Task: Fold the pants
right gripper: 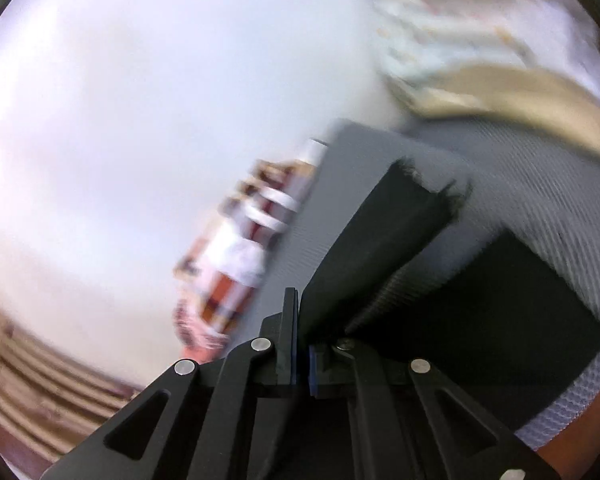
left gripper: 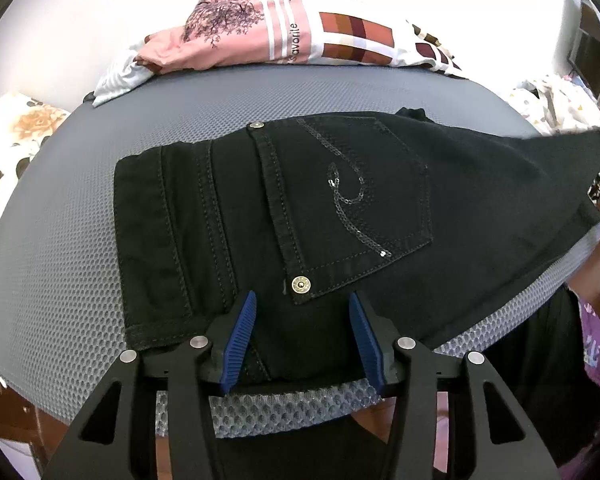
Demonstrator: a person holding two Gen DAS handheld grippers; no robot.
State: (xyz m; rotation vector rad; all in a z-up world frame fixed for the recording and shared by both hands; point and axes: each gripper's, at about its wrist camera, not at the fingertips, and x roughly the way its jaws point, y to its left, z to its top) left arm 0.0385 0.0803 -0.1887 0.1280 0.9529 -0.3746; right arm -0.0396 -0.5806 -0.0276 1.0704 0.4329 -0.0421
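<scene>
- The pants [left gripper: 340, 208] lie flat on the grey mat [left gripper: 100, 240] that covers the desk, back pocket [left gripper: 352, 200] up, waistband toward the left of the left wrist view and legs running off to the right.
- Your left gripper [left gripper: 303, 340] sits at the near edge of the pants, just below the pocket rivet [left gripper: 301, 284]. Its blue pads [left gripper: 242, 344] stand apart with black cloth between them; whether they press on it I cannot tell, so treat that side as unsecured.
- Your right gripper [right gripper: 300, 340] is clamped together on the leg end [right gripper: 380, 248], which rises off the mat, its frayed hem pointing away from the camera. That view is blurred, so the details are rough.
- The relation that counts: the long axis runs left to right, waist at the left gripper, hem in the right one. The fold likely means carrying the hem along that axis toward the waistband.
- The right hand does the travelling; the left is the nearer one to the waist and should anchor it.
- Clothes [left gripper: 284, 36] lie heaped at the far edge, well apart from the pants.
</scene>
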